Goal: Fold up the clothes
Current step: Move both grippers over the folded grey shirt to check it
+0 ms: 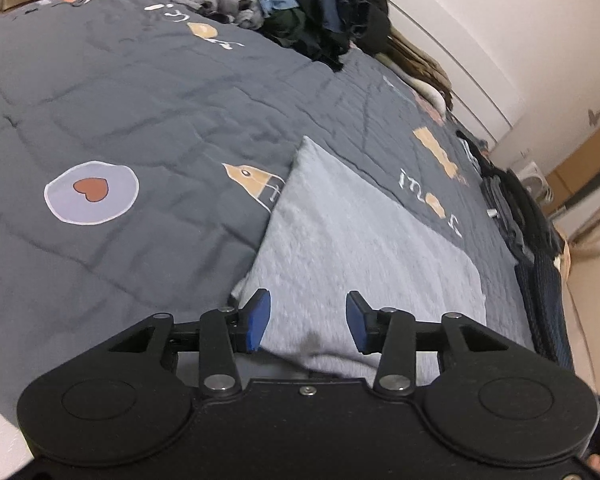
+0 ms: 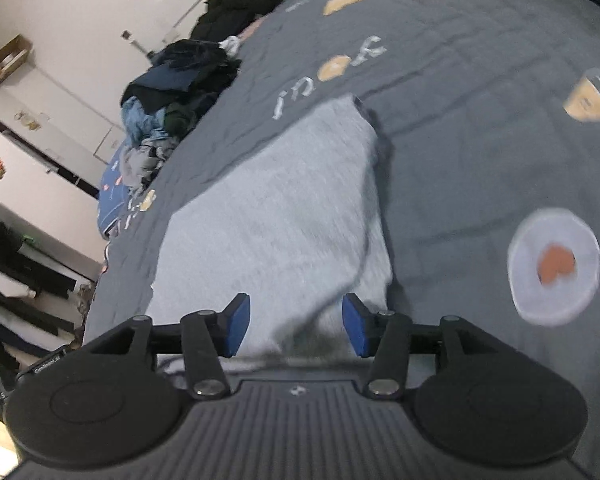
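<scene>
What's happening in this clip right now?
A person is folding laundry on a bed with two handheld grippers. A light grey knit garment lies folded flat on the dark grey patterned quilt. The left gripper and right gripper are both open above its near edge, gripping nothing. A heap of unfolded clothes waits at the far side.

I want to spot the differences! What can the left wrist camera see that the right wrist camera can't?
Only the left wrist view shows the left gripper, open, and a row of dark folded clothes along the far bed edge.

Only the right wrist view shows the right gripper, open, and a cardboard box up on a white cabinet.

Both show the folded grey garment, the dark grey quilt with its heart bubble, and the heap of unfolded clothes.
</scene>
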{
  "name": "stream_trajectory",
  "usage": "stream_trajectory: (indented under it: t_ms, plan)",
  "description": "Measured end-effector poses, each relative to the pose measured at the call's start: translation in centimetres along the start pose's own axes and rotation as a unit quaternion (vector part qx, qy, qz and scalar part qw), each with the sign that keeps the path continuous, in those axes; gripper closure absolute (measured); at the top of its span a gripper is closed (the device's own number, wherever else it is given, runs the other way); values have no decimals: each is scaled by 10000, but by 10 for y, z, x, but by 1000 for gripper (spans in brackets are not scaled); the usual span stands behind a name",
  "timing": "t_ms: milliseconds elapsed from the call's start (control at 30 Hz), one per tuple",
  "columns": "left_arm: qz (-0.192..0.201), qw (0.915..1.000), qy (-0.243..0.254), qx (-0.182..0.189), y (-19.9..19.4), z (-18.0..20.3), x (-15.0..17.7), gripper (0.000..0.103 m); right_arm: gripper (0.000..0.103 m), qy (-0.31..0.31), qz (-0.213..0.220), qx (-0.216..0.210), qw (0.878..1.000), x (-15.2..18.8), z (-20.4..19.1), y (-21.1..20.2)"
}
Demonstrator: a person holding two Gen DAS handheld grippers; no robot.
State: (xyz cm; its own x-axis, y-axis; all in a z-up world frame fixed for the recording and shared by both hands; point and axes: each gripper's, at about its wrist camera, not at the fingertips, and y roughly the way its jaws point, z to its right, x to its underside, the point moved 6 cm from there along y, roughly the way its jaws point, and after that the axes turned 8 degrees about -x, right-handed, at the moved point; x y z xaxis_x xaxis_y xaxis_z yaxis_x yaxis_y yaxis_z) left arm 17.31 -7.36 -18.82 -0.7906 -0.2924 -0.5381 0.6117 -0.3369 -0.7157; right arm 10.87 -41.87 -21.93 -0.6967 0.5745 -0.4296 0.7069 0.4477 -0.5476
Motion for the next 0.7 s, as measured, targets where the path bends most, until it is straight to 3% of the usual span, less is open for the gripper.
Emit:
stream_trajectory:
  t_ms: [267,500,600,633,700]
  plan:
    - [-23,9998,-178,48,-12,-4,14,60,51,724,146,-464,9962,10,3,5]
    - [-14,9999,-136,-27,-14,-3,21,59,52,956,81,-443,9944,14,10,31]
    - [-8,9998,-162,-67,-14,-6,20,59,69,828,140,-422,9956,13,7,34]
    - [-7,9998,-178,-72,-13,-6,19,59,87,814,142,-429,9957,14,6,33]
    - [2,9998,-201,-87,-13,-8,18,59,95,853,167,-537,9948,13,4,27]
